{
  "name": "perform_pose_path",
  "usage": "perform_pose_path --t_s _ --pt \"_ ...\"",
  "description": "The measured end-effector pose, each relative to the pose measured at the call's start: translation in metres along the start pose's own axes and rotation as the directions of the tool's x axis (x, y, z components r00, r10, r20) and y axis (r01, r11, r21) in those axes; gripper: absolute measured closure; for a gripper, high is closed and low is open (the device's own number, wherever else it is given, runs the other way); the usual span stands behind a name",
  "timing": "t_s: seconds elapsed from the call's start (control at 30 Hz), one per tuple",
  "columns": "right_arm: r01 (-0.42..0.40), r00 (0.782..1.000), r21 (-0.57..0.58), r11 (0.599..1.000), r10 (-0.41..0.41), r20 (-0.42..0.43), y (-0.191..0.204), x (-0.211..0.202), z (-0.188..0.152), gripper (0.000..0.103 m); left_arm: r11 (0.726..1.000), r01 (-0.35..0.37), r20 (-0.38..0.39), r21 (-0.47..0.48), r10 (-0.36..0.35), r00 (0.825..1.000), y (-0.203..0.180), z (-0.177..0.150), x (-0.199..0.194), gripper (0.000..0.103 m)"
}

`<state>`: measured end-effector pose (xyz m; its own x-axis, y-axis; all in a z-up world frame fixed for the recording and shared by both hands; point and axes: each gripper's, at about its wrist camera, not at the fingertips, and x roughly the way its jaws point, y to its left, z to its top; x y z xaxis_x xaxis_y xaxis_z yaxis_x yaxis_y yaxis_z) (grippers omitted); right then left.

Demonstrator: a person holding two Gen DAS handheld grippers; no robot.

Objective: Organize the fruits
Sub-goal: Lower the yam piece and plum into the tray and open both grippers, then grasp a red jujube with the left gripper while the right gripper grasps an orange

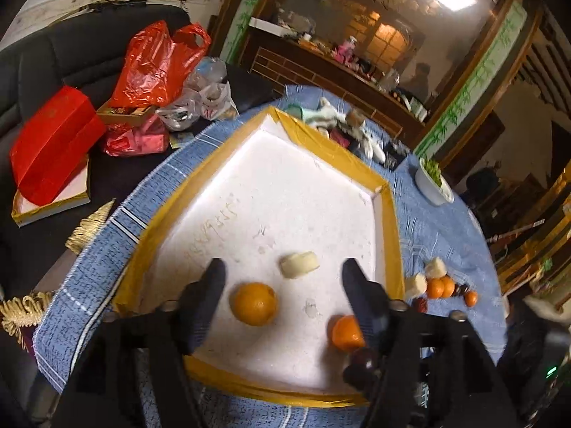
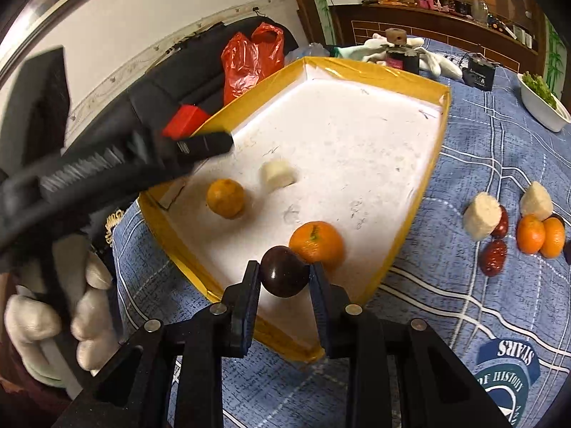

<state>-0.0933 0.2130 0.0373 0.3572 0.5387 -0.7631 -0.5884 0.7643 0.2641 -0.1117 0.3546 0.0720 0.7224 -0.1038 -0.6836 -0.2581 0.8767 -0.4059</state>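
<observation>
Over white tray (image 2: 357, 135) | right tongs (image 2: 284, 278) grip dark plum (image 2: 284, 276) | left tongs (image 1: 283, 292) wide, empty

Our left gripper (image 1: 282, 278) points steeply down, jaws spread wide with nothing pressed between them. Our right gripper (image 2: 284, 274) also tilts down, jaws nearly closed, pads clamping a dark round fruit (image 2: 284, 276). A white-gloved hand (image 2: 53, 317) grips the left tool's handle.

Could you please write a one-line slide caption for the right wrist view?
Right gripper carries a dark round fruit over the white tray, beside an orange.
</observation>
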Motion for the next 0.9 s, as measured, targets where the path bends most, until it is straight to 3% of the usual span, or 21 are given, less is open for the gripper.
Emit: perform_pose_path --t_s 0.1,0.17,0.33,0.5,0.6,0.7,0.9 --pt "-0.005 1.000 0.006 1.000 0.005 0.012 -0.001 -0.005 -0.001 0.062 0.999 -0.037 0.025 -0.010 0.037 0.999 -0.002 0.004 -0.010 0.018" --pt "-0.010 0.999 0.012 1.000 0.009 0.033 -0.003 -0.011 -0.001 0.054 0.999 -0.033 0.048 -0.009 0.033 0.998 -0.006 0.005 -0.017 0.017" --pt "-0.012 0.996 0.043 0.999 0.008 0.087 -0.022 -0.036 -0.006 0.053 1.000 0.007 0.046 0.030 -0.009 0.999 -0.024 0.004 -0.023 0.017" --pt "0.044 0.988 0.135 0.990 -0.063 0.143 -0.074 -0.080 -0.029 0.053 0.996 0.012 0.026 0.094 -0.014 1.000 -0.047 -0.002 -0.021 0.017" --pt "0.122 0.975 0.222 0.967 -0.159 0.156 -0.118 -0.107 -0.047 0.053 0.990 0.026 0.006 0.135 -0.027 1.000 -0.062 -0.007 -0.015 0.017" --pt "0.202 0.954 0.336 0.920 -0.263 0.145 -0.170 -0.131 -0.066 0.053 0.982 0.045 -0.022 0.184 -0.042 0.999 -0.083 -0.016 -0.007 0.017" --pt "0.268 0.920 0.466 0.843 -0.368 0.137 -0.239 -0.159 -0.079 0.054 0.955 0.078 -0.090 0.287 -0.054 0.994 -0.123 -0.037 0.012 0.017"
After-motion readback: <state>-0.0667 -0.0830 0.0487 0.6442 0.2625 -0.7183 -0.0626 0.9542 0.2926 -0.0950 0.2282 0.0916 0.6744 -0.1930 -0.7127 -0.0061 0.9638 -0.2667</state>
